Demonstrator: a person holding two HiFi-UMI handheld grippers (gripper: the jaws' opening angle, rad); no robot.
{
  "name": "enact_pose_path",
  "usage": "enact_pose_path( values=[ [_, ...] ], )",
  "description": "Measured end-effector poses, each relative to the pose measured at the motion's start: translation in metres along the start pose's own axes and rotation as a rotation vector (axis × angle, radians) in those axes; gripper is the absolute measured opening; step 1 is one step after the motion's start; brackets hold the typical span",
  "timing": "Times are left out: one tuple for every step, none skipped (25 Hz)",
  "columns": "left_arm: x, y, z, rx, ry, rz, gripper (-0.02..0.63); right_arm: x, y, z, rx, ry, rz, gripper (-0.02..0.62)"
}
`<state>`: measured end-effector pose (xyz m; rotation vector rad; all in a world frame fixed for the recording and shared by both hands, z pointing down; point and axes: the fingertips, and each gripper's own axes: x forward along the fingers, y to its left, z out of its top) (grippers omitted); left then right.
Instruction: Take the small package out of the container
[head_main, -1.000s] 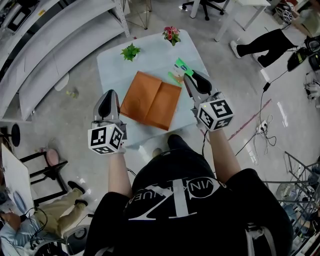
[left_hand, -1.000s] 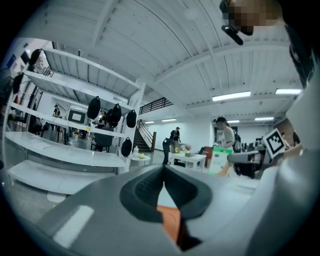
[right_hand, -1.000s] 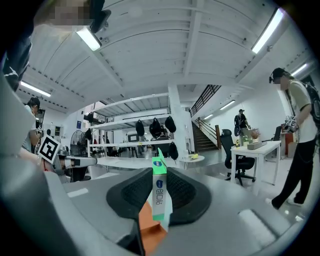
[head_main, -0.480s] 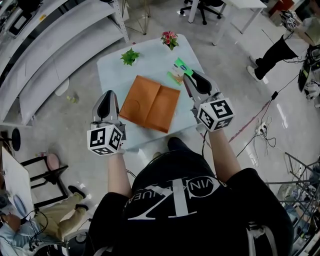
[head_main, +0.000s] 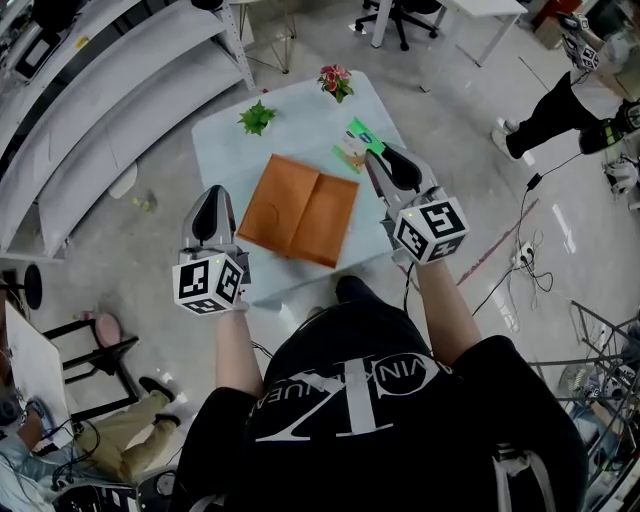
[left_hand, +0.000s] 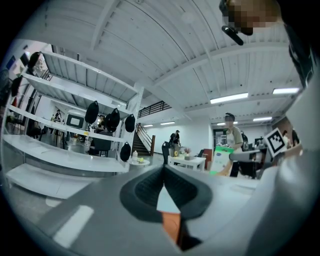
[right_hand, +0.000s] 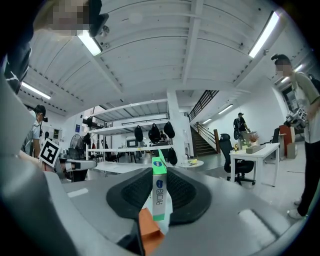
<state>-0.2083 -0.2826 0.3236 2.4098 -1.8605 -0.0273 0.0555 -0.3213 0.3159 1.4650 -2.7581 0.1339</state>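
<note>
An orange-brown envelope, the container (head_main: 300, 208), lies flat on the small pale table (head_main: 225, 135). My right gripper (head_main: 371, 153) hangs over the envelope's far right corner. It is shut on the small green-and-white package (head_main: 356, 142), which sticks out past the tips. In the right gripper view the package (right_hand: 158, 192) stands upright between the dark pads, with the envelope's orange edge (right_hand: 148, 231) below it. My left gripper (head_main: 214, 192) is shut and holds nothing. It hovers at the table's left edge, beside the envelope. Through the left gripper's (left_hand: 164, 186) lower gap a strip of the envelope (left_hand: 172, 226) shows.
A small green plant (head_main: 257, 117) and a pot of pink flowers (head_main: 335, 78) stand at the table's far edge. Long white shelving (head_main: 90, 90) runs along the left. A person's legs (head_main: 560, 105) and floor cables (head_main: 520, 250) are at the right.
Both grippers and the envelope stay almost where they were. The person at the back right has shifted further right.
</note>
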Motion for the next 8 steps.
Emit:
enact_pose_path(
  values=[
    [-0.0004,0.0001,-0.0003,0.000,0.000,0.001,0.000,-0.0008,-0.0003,-0.0005,0.003,-0.001,-0.002,0.094],
    [-0.0005,0.0002,-0.0005,0.001,0.000,0.001,0.000,-0.0015,-0.0006,-0.0009,0.004,-0.001,-0.003,0.094],
    [-0.0003,0.0004,-0.0004,0.000,-0.001,0.002,0.000,-0.0018,-0.0010,-0.0012,0.005,-0.001,-0.004,0.094],
    [0.0001,0.0008,-0.0002,0.000,-0.001,0.003,0.000,-0.0017,-0.0012,-0.0013,0.006,0.000,-0.004,0.094],
    [0.0005,0.0014,0.0001,0.000,0.000,0.004,0.000,-0.0014,-0.0013,-0.0013,0.006,0.001,-0.003,0.094],
    [0.0010,0.0020,0.0004,0.000,0.000,0.004,0.000,-0.0009,-0.0013,-0.0011,0.006,0.001,-0.003,0.094],
    [0.0015,0.0025,0.0006,-0.001,0.001,0.005,0.000,-0.0003,-0.0013,-0.0009,0.007,0.002,-0.003,0.094],
    [0.0021,0.0031,0.0009,-0.001,0.001,0.005,0.000,0.0002,-0.0014,-0.0007,0.007,0.002,-0.002,0.094]
  ],
)
